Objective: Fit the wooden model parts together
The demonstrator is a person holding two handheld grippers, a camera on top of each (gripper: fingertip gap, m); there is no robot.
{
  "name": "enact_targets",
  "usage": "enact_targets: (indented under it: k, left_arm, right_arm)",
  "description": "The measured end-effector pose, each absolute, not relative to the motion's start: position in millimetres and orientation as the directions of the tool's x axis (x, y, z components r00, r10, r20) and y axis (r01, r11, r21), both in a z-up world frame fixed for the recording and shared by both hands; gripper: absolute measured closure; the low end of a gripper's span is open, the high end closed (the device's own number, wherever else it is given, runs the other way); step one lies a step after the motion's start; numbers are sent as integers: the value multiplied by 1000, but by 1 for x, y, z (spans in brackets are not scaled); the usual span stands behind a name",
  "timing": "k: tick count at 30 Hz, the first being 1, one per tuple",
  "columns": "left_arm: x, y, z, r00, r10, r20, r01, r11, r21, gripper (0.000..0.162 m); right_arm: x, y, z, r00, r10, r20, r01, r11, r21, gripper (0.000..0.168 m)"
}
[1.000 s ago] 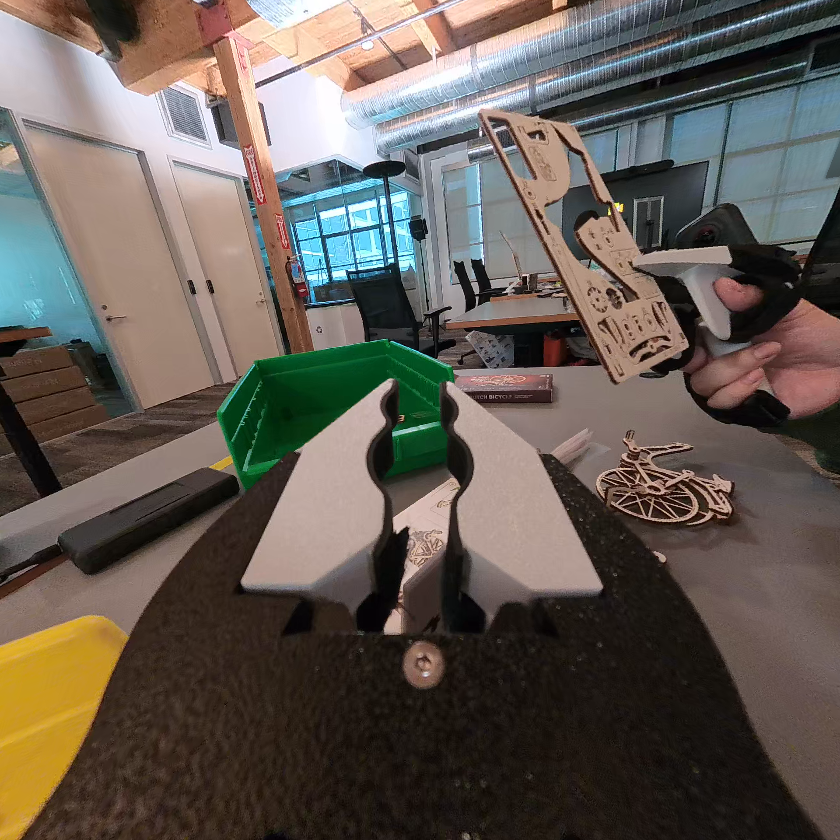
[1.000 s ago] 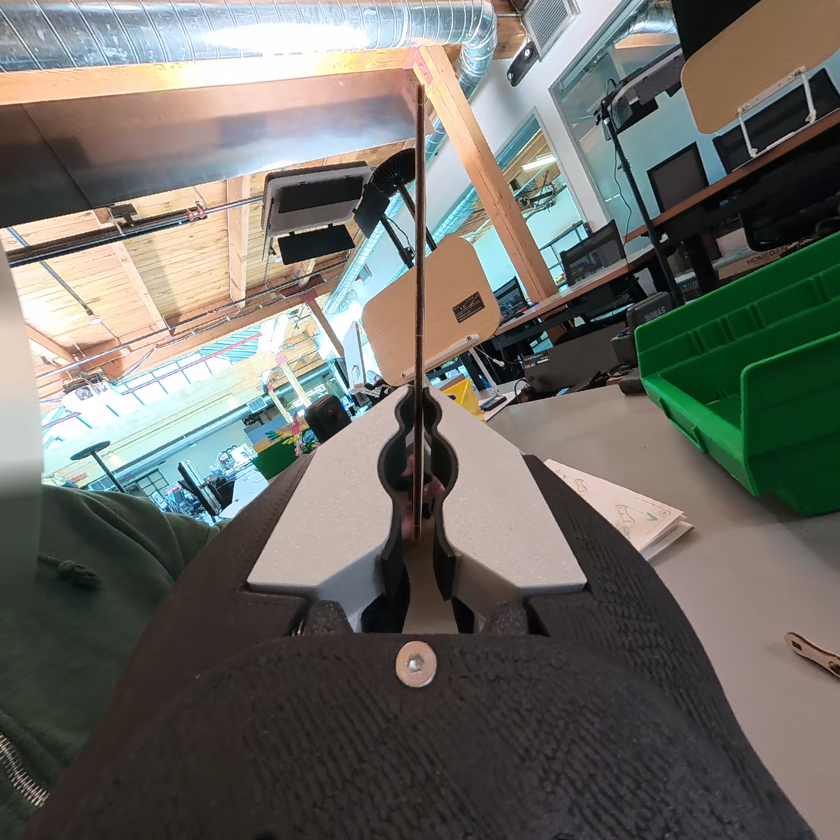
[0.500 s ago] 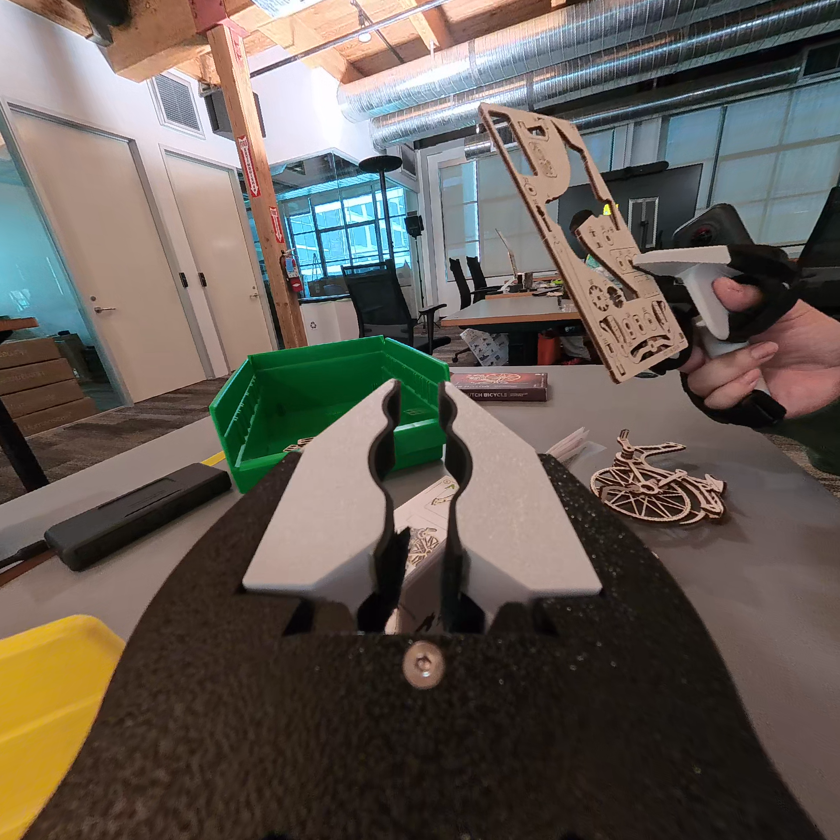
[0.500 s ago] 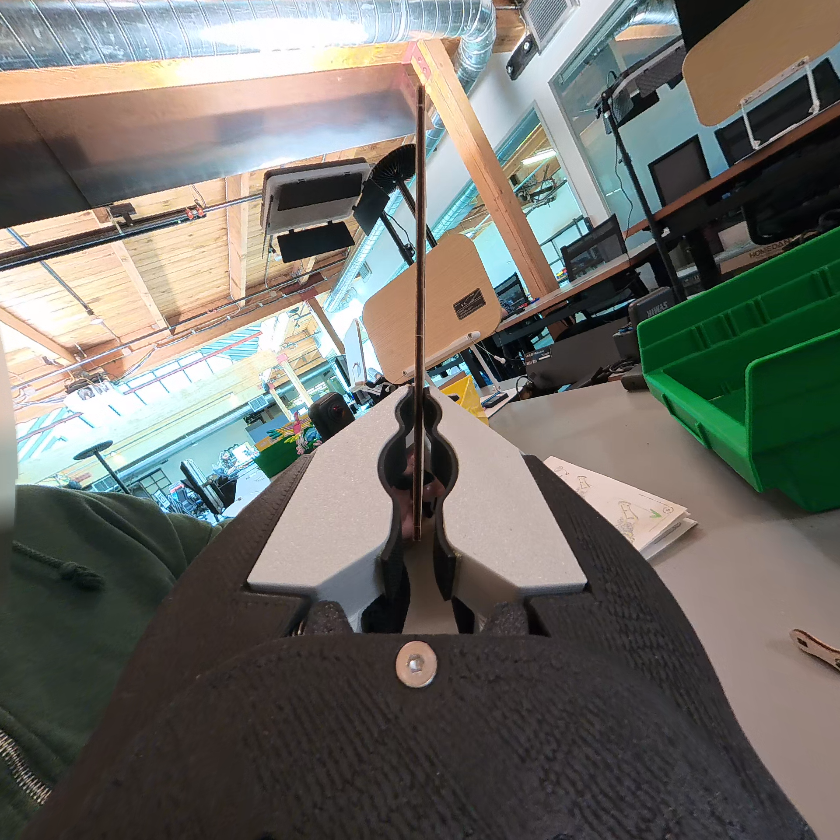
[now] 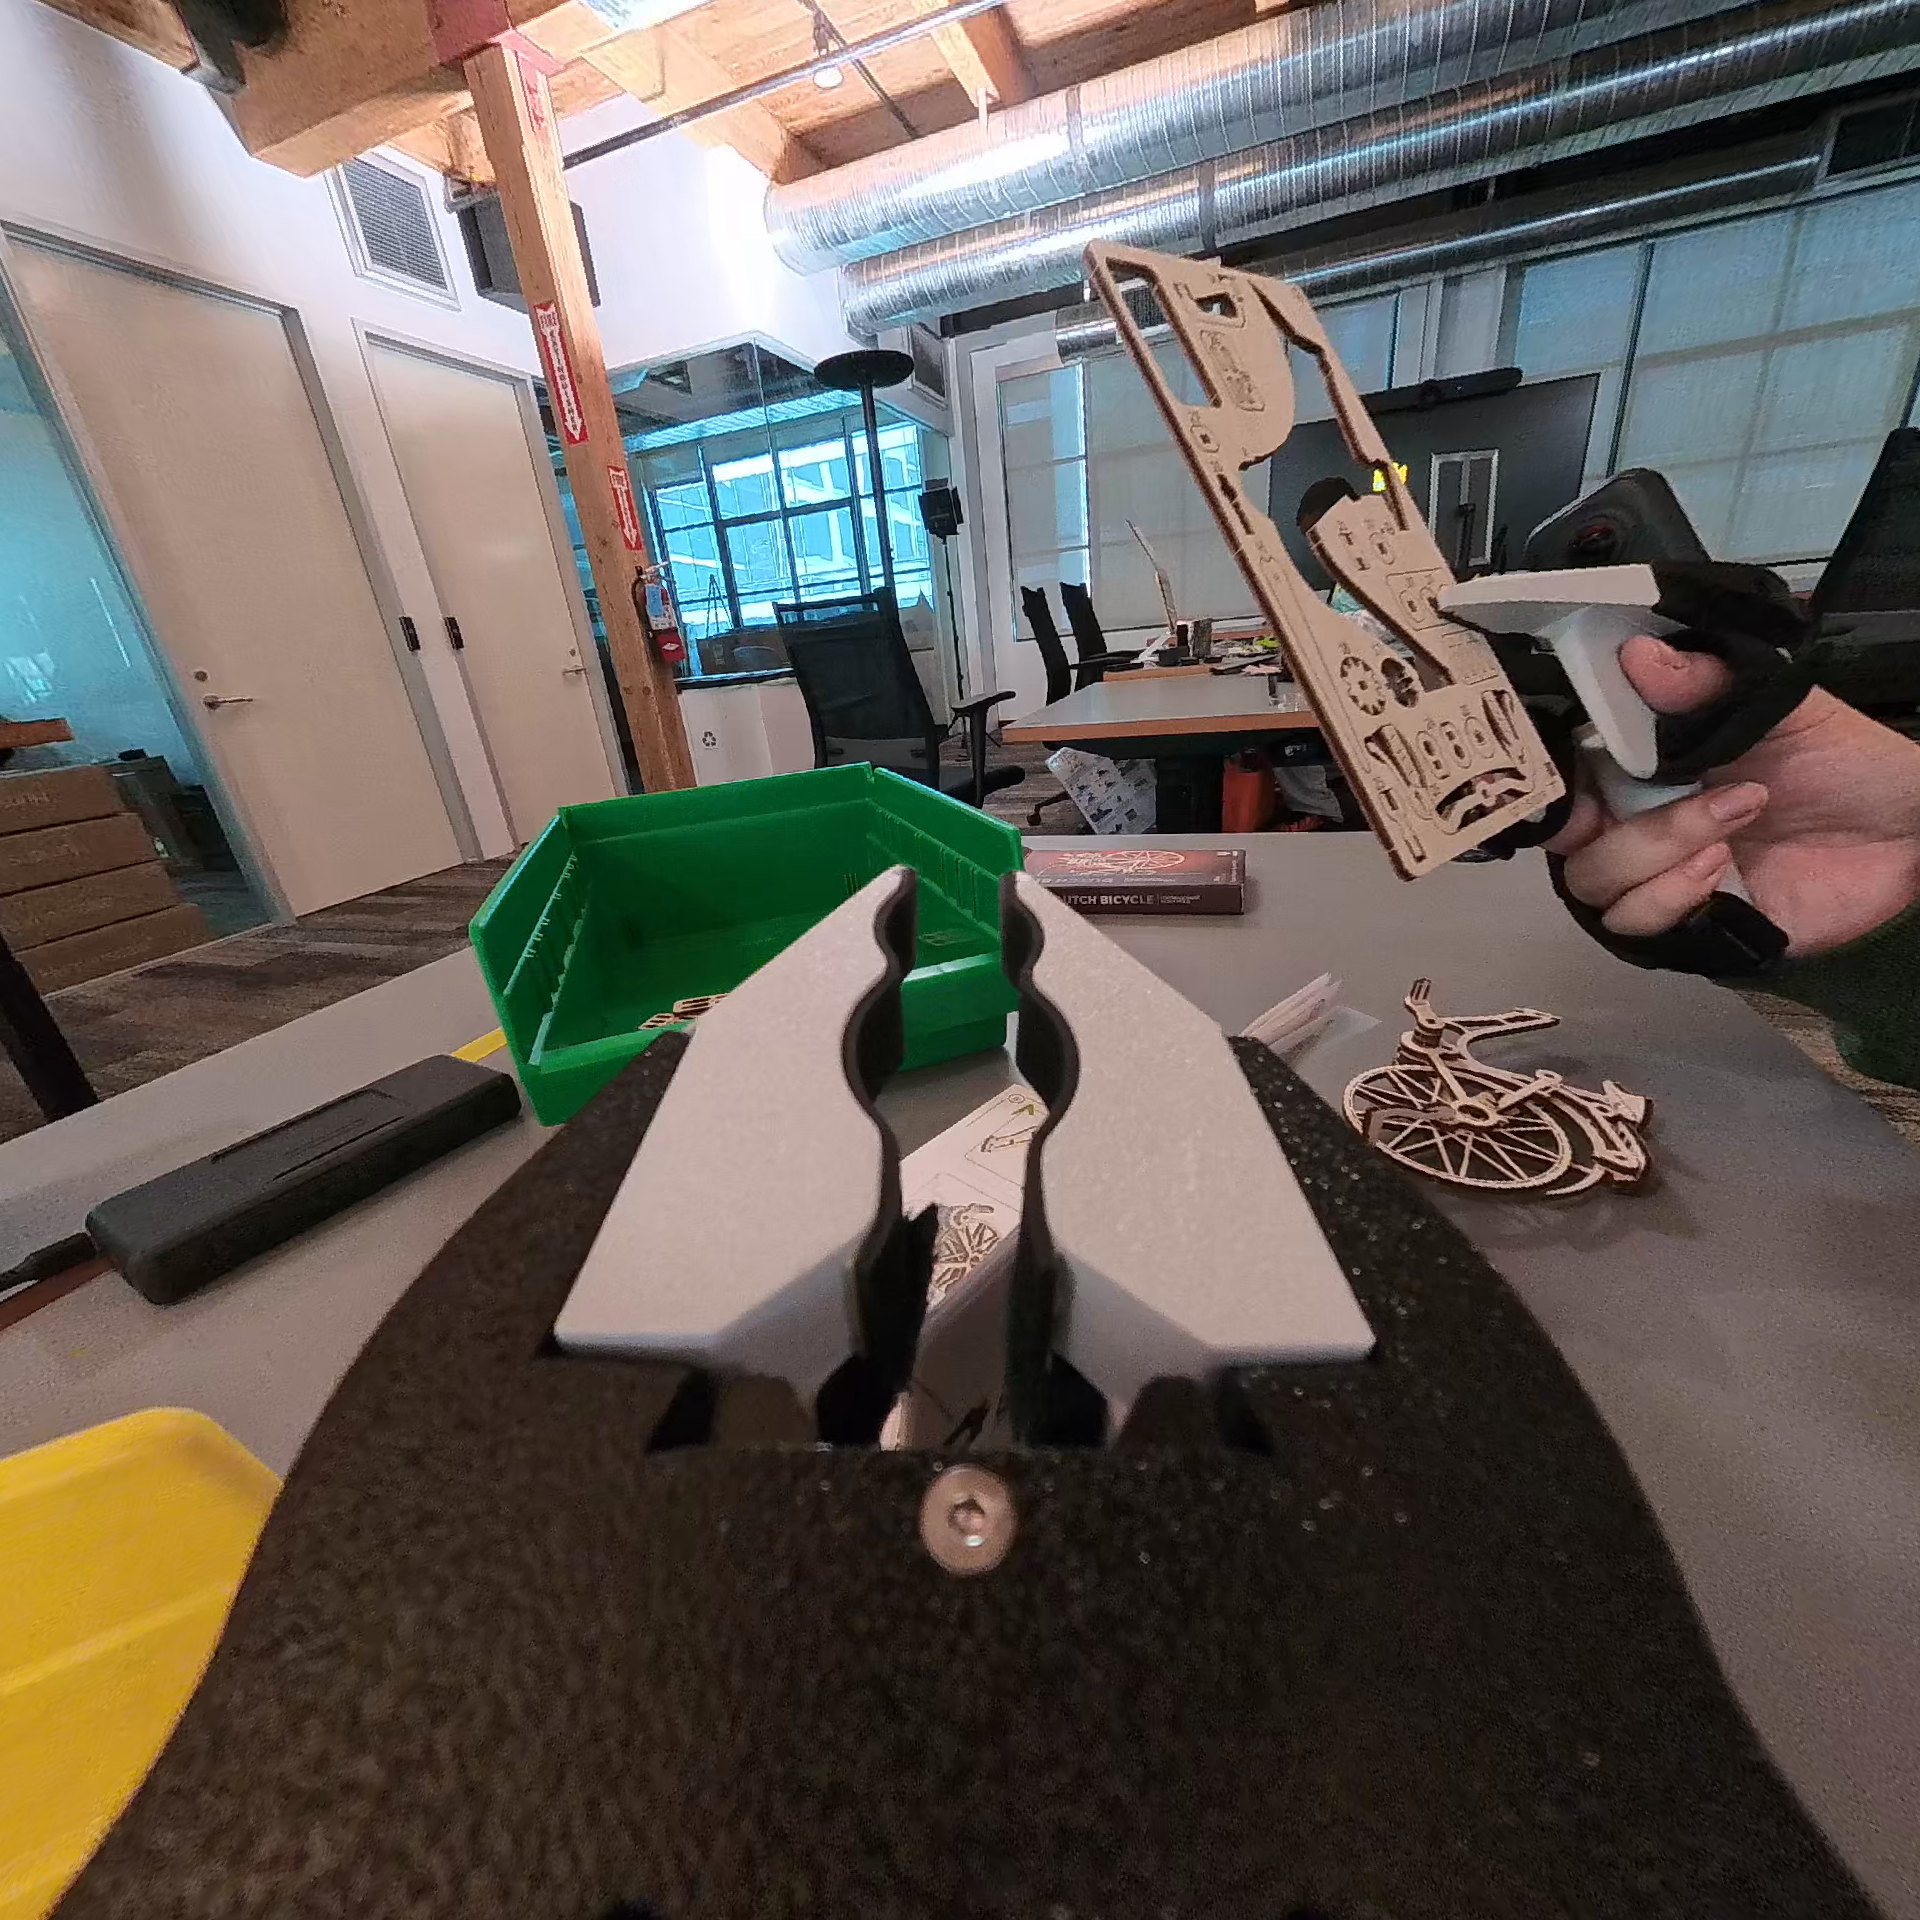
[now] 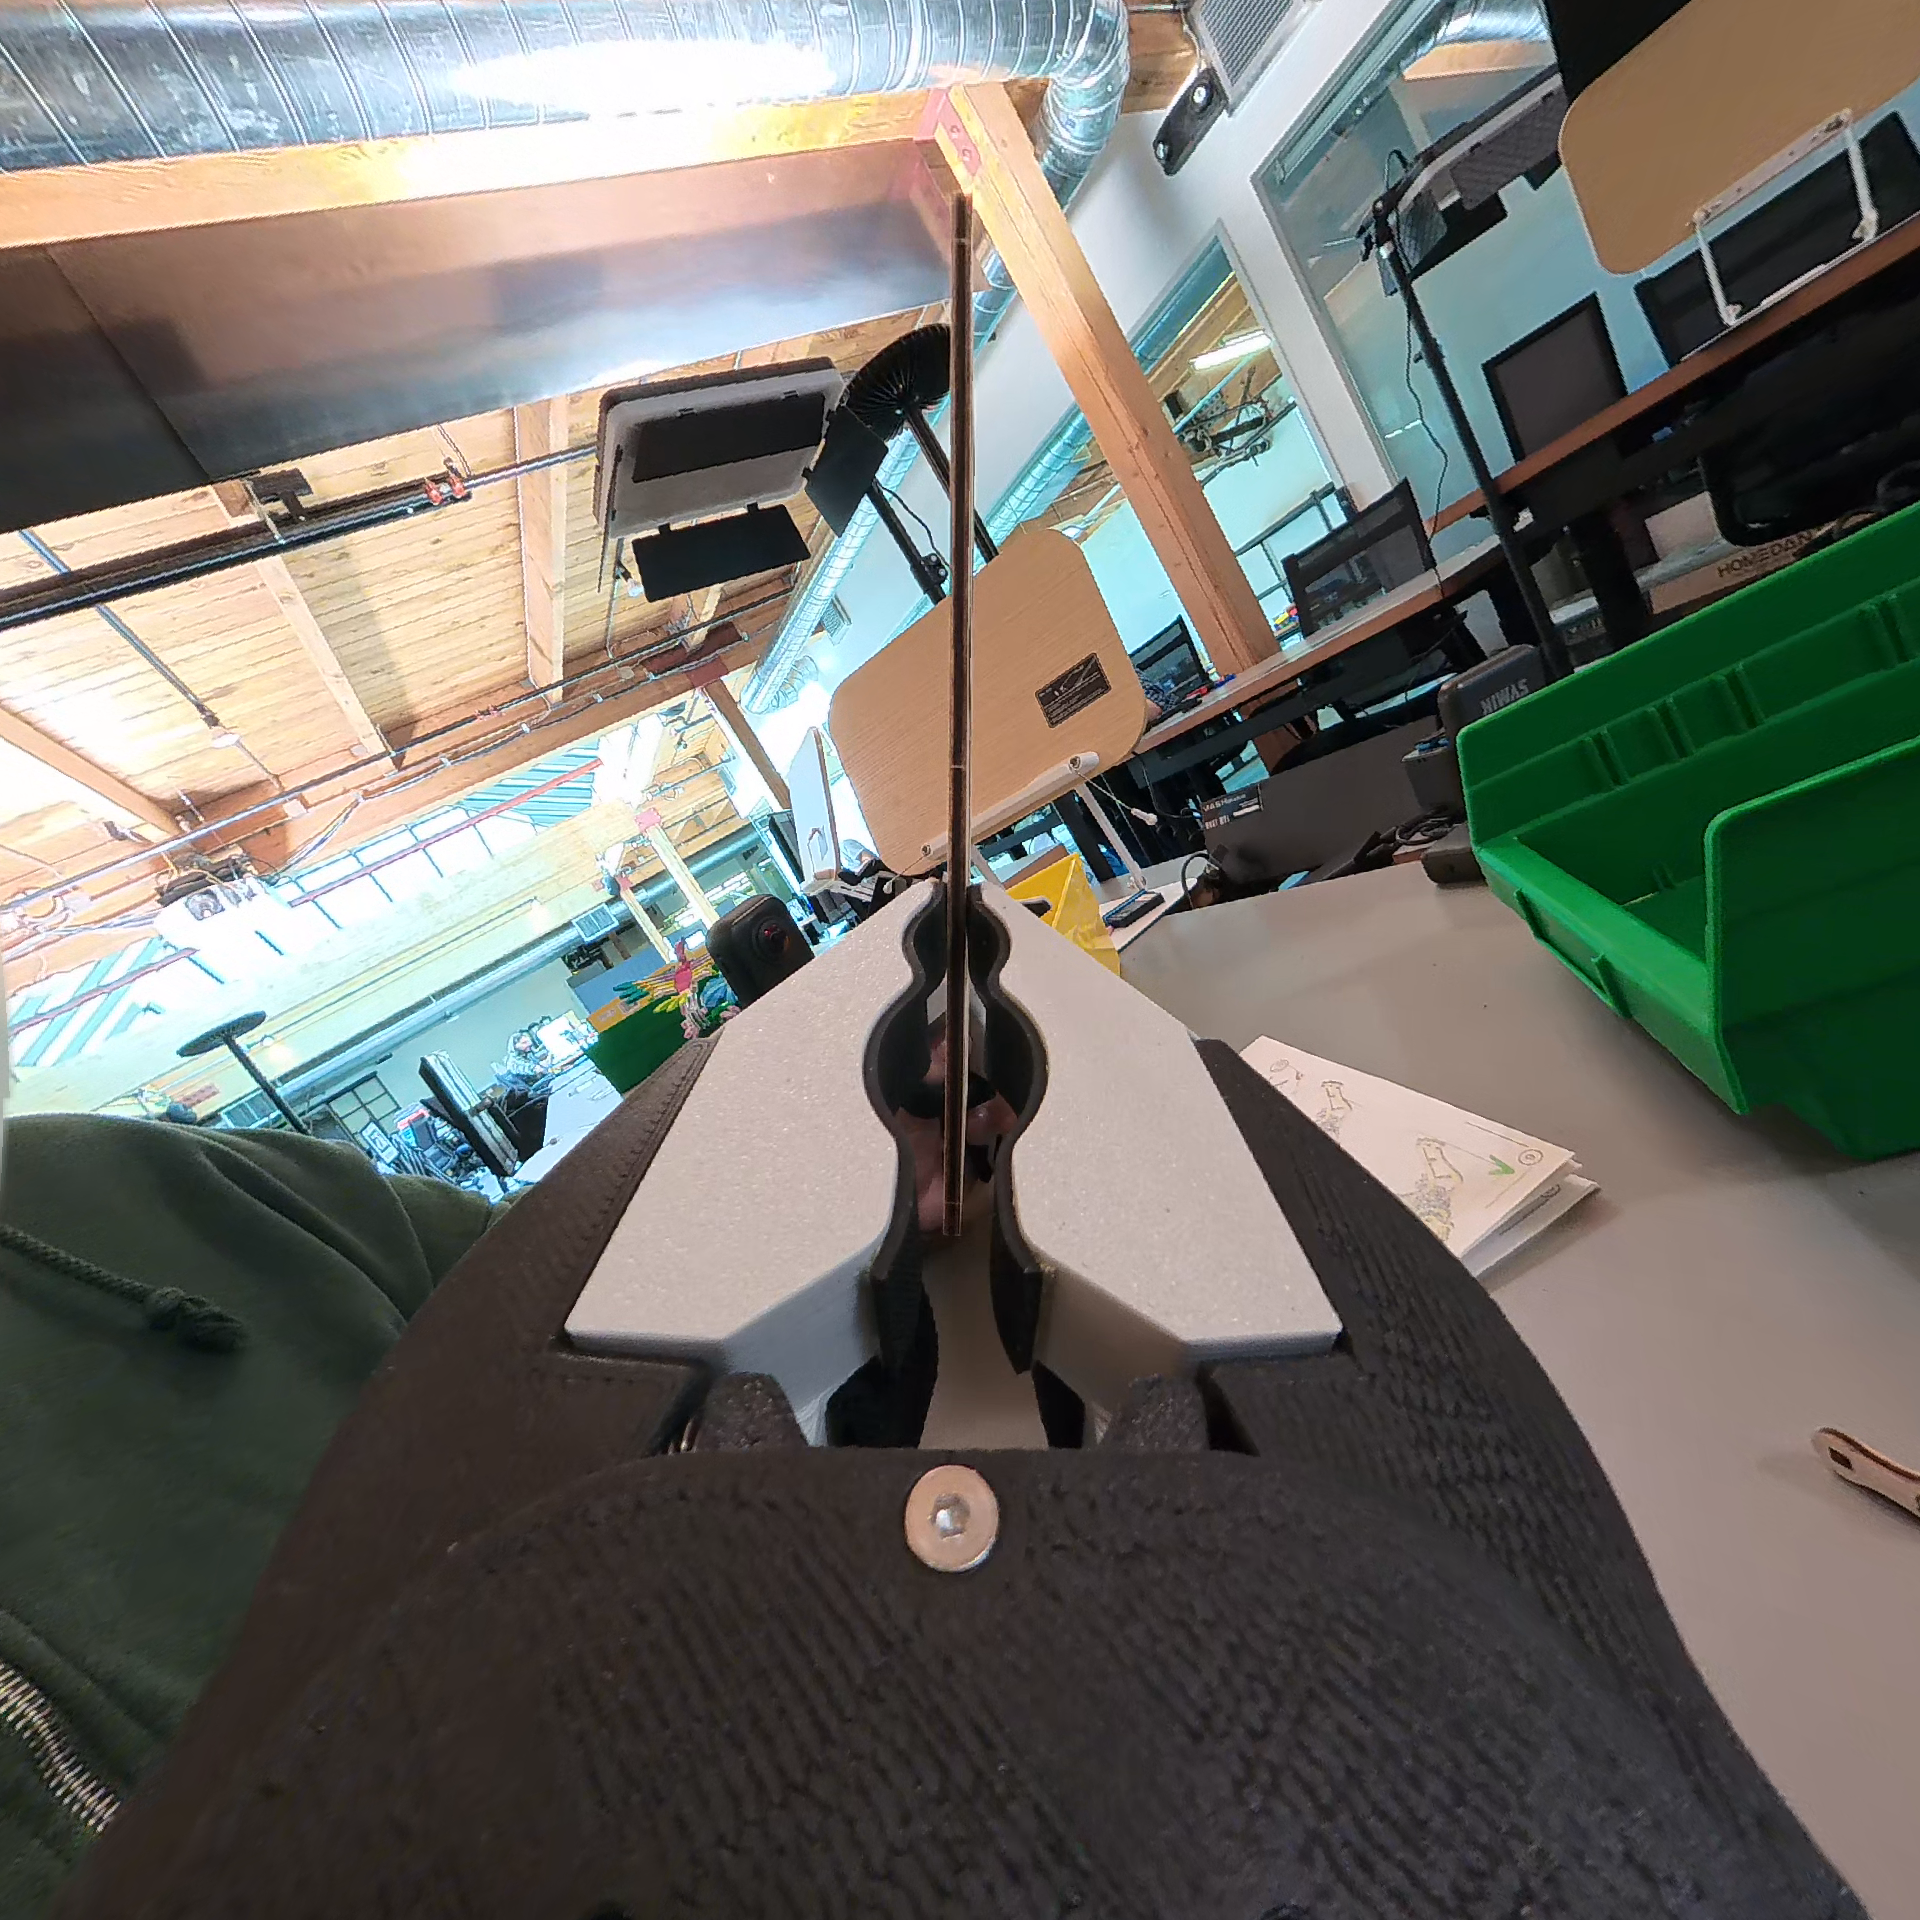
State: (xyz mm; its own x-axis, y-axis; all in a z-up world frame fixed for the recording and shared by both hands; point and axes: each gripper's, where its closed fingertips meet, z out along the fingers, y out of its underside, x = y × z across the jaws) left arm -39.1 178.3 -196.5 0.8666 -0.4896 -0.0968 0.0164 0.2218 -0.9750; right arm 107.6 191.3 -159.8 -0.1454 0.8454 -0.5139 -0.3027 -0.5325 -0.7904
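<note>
Pinching the wooden sheet [image 6: 956,727] edge-on, right tool [image 6: 956,914] hides its cutouts.

The thin laser-cut plywood sheet [image 5: 1320,582] looks pale, matt and dry on its face, with dark scorched edges where it shows edge-on [image 6: 956,665]. The small assembled wooden bicycle model [image 5: 1496,1112] has the same matt, brown-edged wood. The green plastic bin [image 5: 727,914] is smooth with a slight sheen. The grey counter [image 5: 1558,1403] is smooth and matt. The left tool [image 5: 956,1039] has grainy matt grey plastic fingers [image 5: 748,1174] on a rough, speckled black body with a shiny metal screw [image 5: 968,1536]. The folded instruction leaflet [image 6: 1423,1143] is plain matt paper.
</note>
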Motion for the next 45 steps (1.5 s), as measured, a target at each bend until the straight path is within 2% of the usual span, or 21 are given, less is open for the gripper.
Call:
enact_targets:
  k: [40, 43, 45]
  left_arm:
    - [-35, 179, -199, 851, -520, -67, 42, 195, -980, 149]
    - [-25, 174, -195, 814, -580, -46, 82, 194, -978, 142]
    - [-8, 166, -188, 740, -672, 0, 160, 177, -971, 123]
  right_arm:
    - [104, 189, -160, -157, 840, -519, -279, -542, -793, 168]
    - [103, 188, -161, -160, 839, -520, -275, -544, -792, 168]
    - [103, 187, -161, -165, 838, -520, -273, -545, -793, 168]
